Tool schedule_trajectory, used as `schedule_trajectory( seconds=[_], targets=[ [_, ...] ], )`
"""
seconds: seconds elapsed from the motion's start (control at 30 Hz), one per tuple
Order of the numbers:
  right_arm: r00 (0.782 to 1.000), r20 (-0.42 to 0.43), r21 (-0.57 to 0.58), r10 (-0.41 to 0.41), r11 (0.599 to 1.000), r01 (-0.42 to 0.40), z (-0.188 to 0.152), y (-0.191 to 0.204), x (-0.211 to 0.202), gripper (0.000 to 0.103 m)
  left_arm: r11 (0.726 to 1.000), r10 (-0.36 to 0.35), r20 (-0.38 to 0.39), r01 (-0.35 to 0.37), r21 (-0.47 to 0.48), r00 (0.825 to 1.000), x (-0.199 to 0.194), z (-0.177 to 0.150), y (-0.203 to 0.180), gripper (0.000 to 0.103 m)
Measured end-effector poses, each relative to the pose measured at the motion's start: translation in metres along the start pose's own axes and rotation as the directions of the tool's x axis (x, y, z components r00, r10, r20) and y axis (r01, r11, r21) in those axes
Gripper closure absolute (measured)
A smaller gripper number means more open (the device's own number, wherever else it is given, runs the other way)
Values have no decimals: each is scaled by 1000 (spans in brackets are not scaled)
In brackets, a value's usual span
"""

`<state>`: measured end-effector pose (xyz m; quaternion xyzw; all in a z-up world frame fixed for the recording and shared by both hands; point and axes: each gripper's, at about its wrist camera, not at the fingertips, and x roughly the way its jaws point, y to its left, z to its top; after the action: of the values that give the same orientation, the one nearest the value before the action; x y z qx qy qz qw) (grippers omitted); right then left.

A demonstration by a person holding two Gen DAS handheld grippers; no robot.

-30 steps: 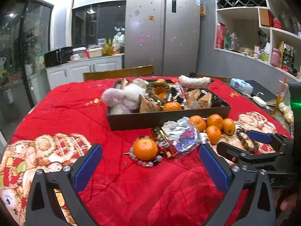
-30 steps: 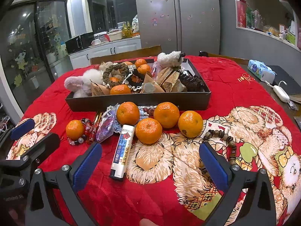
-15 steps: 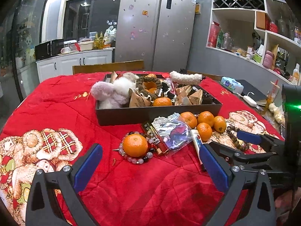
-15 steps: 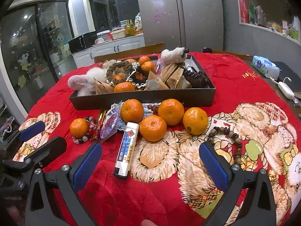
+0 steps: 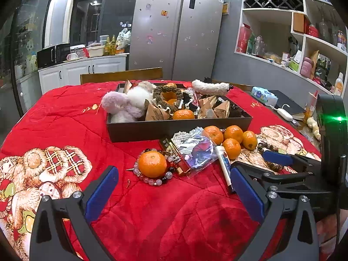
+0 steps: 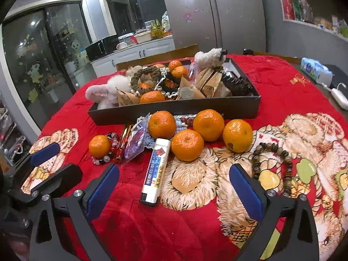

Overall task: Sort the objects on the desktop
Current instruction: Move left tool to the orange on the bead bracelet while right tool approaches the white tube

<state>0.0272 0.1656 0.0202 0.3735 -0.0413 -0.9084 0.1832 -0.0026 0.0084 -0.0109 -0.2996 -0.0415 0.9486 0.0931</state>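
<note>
A dark tray point(image 5: 174, 128) point(image 6: 174, 108) full of plush toys, oranges and paper packets stands mid-table. In front of it lie several loose oranges point(image 6: 187, 144), a lone orange point(image 5: 152, 164) point(image 6: 99, 146) inside a bead bracelet point(image 5: 152, 179), a clear bag point(image 5: 195, 148), a white lighter point(image 6: 155, 169) and a brown bead string point(image 6: 271, 165). My left gripper point(image 5: 174, 195) is open, low over the red cloth, just short of the lone orange. My right gripper point(image 6: 174, 193) is open too, with the lighter's near end between its fingers, untouched.
A red printed blanket point(image 5: 65, 119) covers the round table. A wooden chair back point(image 5: 121, 76) stands behind the tray. At the right edge lie a wipes pack point(image 6: 316, 69) and a white charger point(image 6: 339, 96). Each gripper shows in the other's view.
Both grippers have moved forward and lower toward the objects; the lone orange and the lighter now sit closer in view. Both stay open with nothing held.
</note>
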Motion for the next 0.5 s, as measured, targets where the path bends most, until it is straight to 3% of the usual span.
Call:
schedule_trajectory(
  seconds=[0.5],
  targets=[
    [992,-53,62,113,992,-109,3,-8,14,14,997,-75,-101,72,-35,992,21,0,5,0]
  ],
)
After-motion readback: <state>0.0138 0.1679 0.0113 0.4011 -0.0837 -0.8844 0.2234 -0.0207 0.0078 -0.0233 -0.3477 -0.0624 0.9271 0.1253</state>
